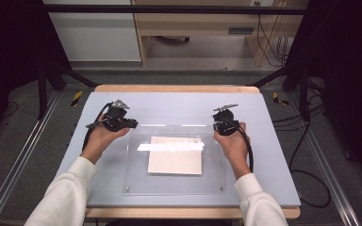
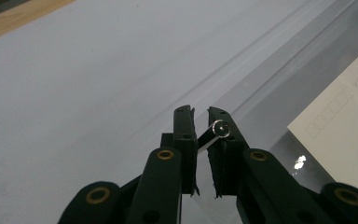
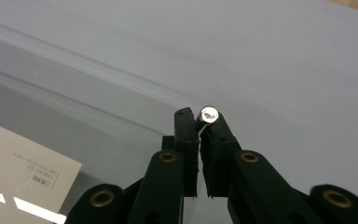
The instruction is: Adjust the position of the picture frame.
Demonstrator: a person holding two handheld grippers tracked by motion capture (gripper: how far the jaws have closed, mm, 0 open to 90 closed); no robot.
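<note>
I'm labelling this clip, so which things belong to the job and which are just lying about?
In the job:
left gripper
right gripper
clear acrylic sheet, gripped at its two far corners
cream paper under it

Lying about:
grey table mat
black cables on the floor

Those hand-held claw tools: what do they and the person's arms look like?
Each hand carries a black tool: the left claw and the right claw. Each has a grey three-cornered plate on top and a black cable trailing back along the arm. Up close, two flat black jaws hinge on arms with brass-coloured rivets. Both arms wear long white sleeves.
</note>
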